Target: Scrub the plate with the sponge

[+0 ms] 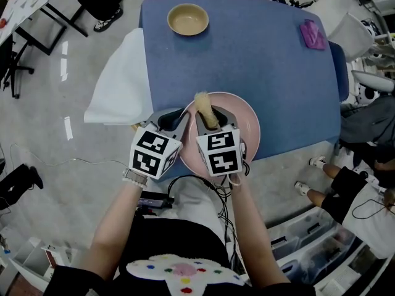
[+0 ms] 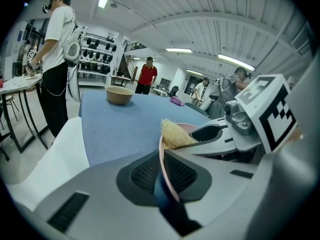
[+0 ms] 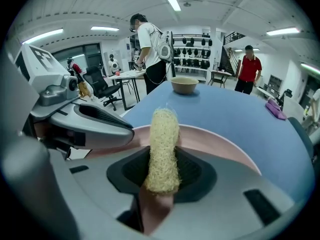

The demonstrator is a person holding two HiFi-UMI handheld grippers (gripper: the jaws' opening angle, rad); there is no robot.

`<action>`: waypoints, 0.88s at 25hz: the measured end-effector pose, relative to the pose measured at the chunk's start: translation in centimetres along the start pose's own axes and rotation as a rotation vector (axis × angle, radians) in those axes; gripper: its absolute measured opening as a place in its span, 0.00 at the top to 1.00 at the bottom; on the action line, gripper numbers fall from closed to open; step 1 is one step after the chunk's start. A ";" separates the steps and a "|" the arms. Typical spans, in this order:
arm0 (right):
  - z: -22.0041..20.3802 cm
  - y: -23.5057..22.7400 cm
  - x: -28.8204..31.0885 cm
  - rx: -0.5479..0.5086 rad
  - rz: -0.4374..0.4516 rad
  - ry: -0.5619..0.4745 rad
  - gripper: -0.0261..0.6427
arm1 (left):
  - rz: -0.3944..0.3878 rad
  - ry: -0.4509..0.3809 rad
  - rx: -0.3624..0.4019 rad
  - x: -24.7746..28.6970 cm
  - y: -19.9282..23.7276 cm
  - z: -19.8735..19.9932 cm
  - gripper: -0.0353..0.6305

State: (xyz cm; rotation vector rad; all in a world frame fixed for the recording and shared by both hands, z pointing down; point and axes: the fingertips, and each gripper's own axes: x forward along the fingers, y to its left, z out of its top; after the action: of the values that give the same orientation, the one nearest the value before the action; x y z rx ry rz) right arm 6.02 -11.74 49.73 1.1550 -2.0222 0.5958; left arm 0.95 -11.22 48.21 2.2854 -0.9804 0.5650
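While the left tongs point(image 2: 164, 170) clamp the near rim of the plate point(image 1: 237, 119), the right tongs point(image 3: 164, 176) pinch the sponge point(image 3: 164, 144) over its otherwise bare face. Scrubbing seems under way, with most still ahead. Across the tabletop point(image 1: 259, 54), a bowl point(image 1: 187, 20) sits empty.

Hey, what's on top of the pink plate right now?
The yellow sponge, gripped in the right gripper, lies over its far left part; the left gripper clamps the rim beside it. The near part of the plate is hidden under both grippers.
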 end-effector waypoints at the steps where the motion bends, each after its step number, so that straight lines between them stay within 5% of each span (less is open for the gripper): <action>1: -0.1 0.2 0.0 -0.004 0.008 0.002 0.77 | -0.002 -0.001 -0.002 0.0 0.0 0.0 0.89; 22: 0.8 2.8 -2.4 -0.088 0.084 -0.038 0.57 | 0.005 -0.001 -0.004 -0.1 0.1 -0.2 0.89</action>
State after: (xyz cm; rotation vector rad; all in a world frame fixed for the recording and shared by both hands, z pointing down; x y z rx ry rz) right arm 4.17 -9.61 47.25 1.0409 -2.1167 0.5237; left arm 0.80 -11.11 48.33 2.2806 -0.9869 0.5638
